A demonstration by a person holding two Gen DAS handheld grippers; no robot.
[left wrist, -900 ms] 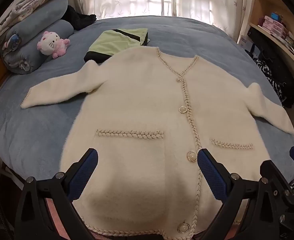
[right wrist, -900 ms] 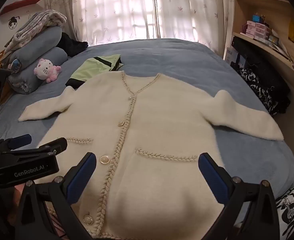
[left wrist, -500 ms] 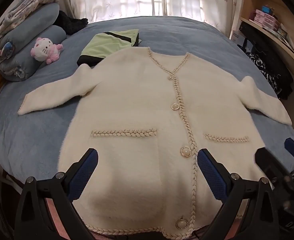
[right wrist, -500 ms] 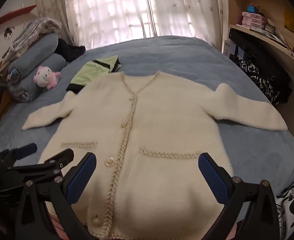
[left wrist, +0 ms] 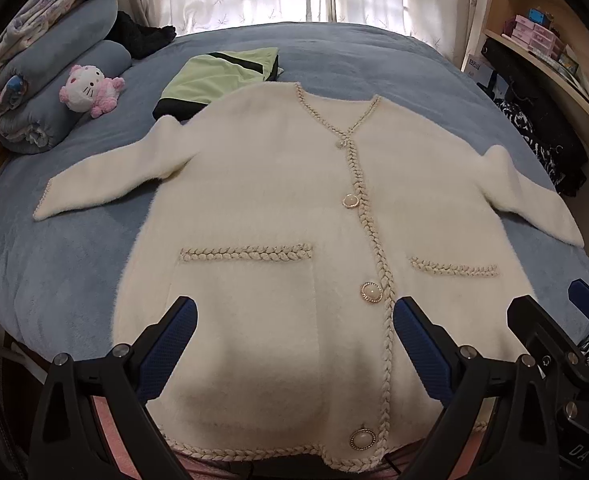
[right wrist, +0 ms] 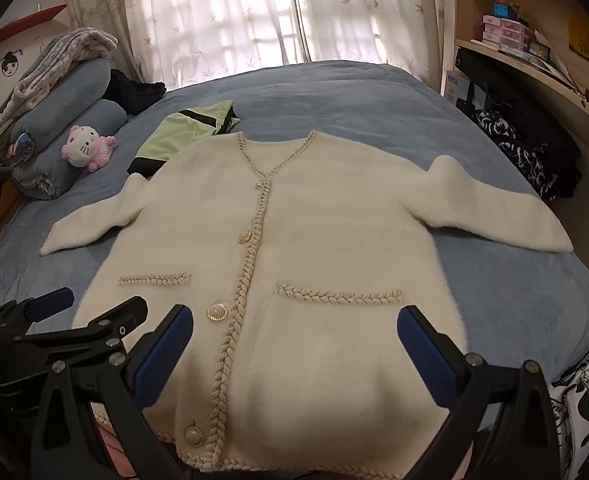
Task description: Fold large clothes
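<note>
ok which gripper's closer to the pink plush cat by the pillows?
Left. The left gripper hovers open over the cardigan's hem on the plush cat's side; the right gripper hovers open further toward the shelf side.

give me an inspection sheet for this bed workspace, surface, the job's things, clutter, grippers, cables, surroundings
Surface: blue bedspread, smooth.
Job's things: cream cardigan lying flat, front up, buttoned, both sleeves spread outward, hem at the near edge of the bed.
Clutter: folded green garment by the cardigan's shoulder; pink plush toy against rolled blue bedding; black garment by the curtains.
Grippers: left gripper and right gripper both open, hovering over the cardigan's lower part, fingers holding nothing.
Cables: nothing seen for certain.
Surroundings: curtained window; wooden shelves with boxes, dark patterned clothes below them.
</note>
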